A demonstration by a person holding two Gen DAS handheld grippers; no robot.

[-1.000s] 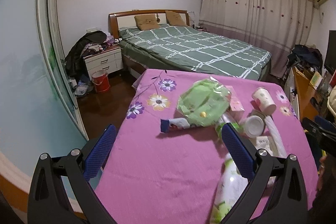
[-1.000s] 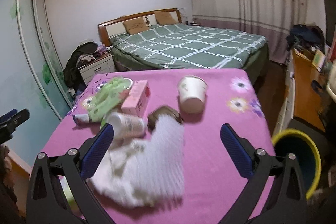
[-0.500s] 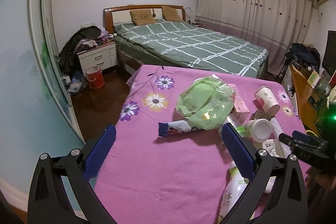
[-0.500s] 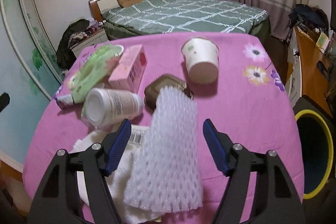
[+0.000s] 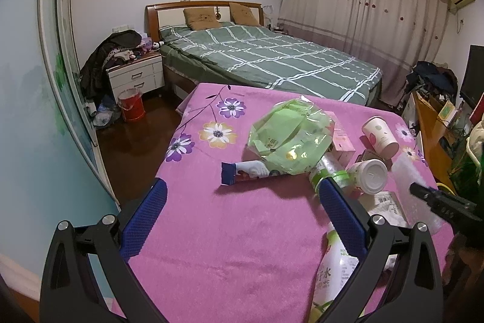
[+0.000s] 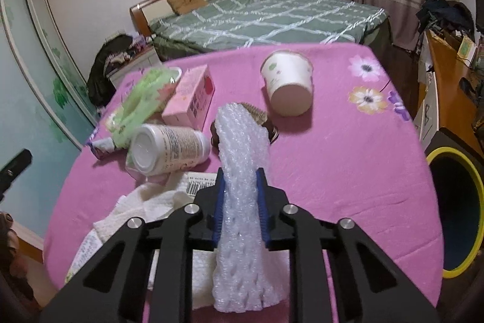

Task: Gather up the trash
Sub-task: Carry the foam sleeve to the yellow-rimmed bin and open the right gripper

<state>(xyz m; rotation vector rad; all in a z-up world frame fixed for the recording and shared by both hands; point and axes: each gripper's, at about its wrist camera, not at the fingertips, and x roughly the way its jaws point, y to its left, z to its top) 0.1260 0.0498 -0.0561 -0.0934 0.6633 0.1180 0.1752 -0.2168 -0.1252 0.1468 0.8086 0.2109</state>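
Trash lies scattered on a table with a pink flowered cloth (image 6: 348,159). My right gripper (image 6: 240,174) is closing on a white foam net sleeve (image 6: 242,138); both blue pads press its sides and squeeze it narrow. The sleeve (image 5: 408,177) also shows at the right of the left wrist view. My left gripper (image 5: 242,186) hangs open above bare cloth, nothing between its fingers. Just past it lie a red-and-blue wrapper (image 5: 245,171) and a crumpled green plastic bag (image 5: 287,138).
A white lidded bottle (image 6: 169,147), pink box (image 6: 193,99), tipped paper cup (image 6: 287,84) and paper towels (image 6: 145,202) surround the sleeve. A green-labelled bottle (image 5: 329,271) lies by my left gripper. A yellow-rimmed bin (image 6: 453,211) stands off the table's right edge.
My right gripper came down over the foam sleeve and its jaws went from wide open to squeezing the sleeve. The left gripper stayed open and sank slightly.
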